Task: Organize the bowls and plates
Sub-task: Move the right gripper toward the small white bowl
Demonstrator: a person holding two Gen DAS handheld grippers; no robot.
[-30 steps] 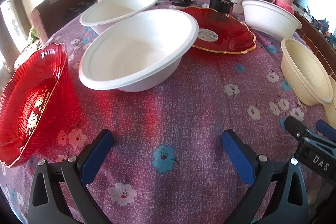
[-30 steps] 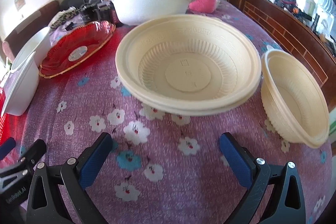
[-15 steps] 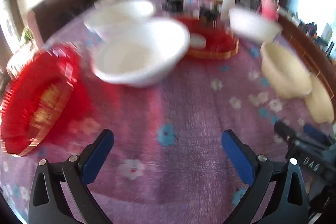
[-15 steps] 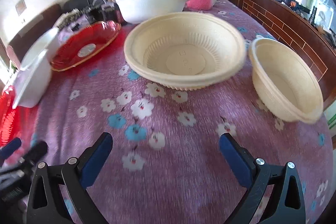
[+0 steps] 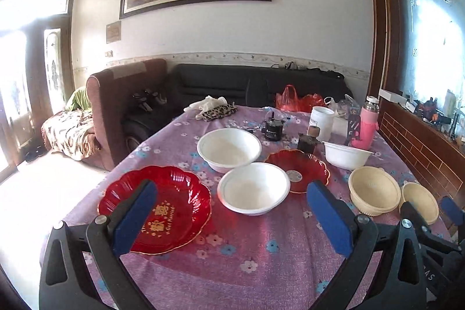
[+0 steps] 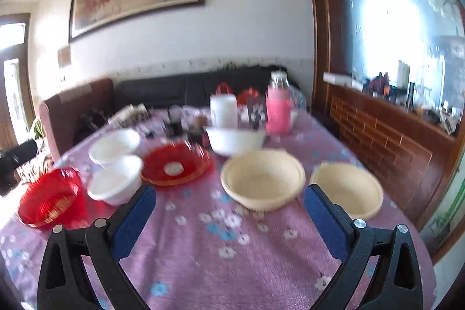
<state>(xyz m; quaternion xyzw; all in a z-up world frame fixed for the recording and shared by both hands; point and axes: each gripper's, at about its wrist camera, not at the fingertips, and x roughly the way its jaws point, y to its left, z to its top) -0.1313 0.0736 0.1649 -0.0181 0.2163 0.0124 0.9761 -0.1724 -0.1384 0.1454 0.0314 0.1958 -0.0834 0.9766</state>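
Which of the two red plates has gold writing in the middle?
The red plate nearest the left gripper, at the table's left edge. The other red plate, farther back, shows only a round white sticker.

the left gripper [image 5: 232, 215] and right gripper [image 6: 229, 218] both hang raised above the near edge of the tabletop [image 5: 232, 260], jaws spread wide with nothing between the blue pads, side by side.

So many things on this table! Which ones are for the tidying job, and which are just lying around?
For the job:
three white bowls
two cream bowls
two red plates

Just lying about:
pink bottle
white jar
leopard-print cloth
red plastic bag
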